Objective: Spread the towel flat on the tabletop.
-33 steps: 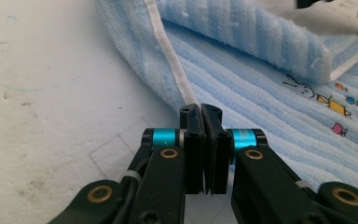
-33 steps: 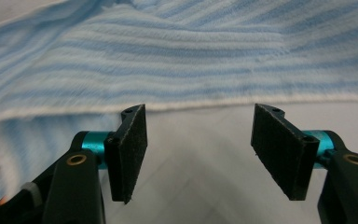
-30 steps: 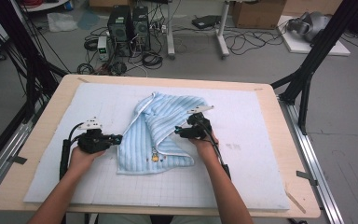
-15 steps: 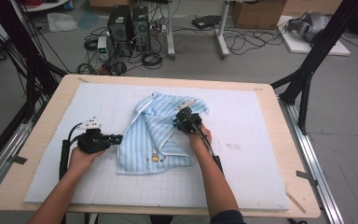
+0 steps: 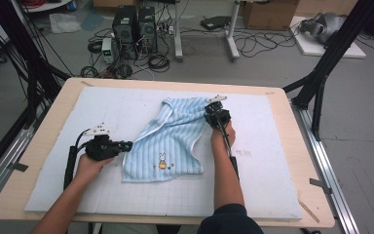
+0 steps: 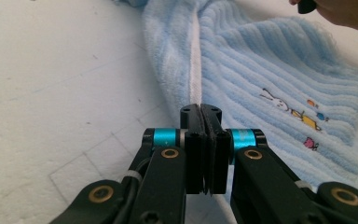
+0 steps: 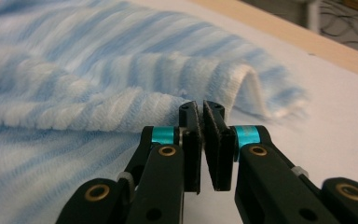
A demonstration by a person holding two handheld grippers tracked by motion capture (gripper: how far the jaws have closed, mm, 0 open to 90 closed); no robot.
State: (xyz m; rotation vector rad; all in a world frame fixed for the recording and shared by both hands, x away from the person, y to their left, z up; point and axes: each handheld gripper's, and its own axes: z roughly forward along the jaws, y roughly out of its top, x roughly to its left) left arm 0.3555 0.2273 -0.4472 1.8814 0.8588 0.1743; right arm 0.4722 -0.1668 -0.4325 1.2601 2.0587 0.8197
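A light blue striped towel with a small embroidered rabbit lies on the white gridded mat. My left gripper rests at the towel's lower left edge. In the left gripper view its jaws are pressed together on the white hem of the towel. My right gripper is at the towel's far right corner. In the right gripper view, the gripper is shut on a raised fold of the towel.
The mat covers a wooden table with bare wood along its rim. Black frame poles stand at both sides. Computers and cables sit on the floor beyond the far edge. The right hand is at the top right of the left gripper view.
The right gripper went in over the bunched towel, then drew its corner out to the far right, spreading the cloth wider. The left gripper stayed where it was.
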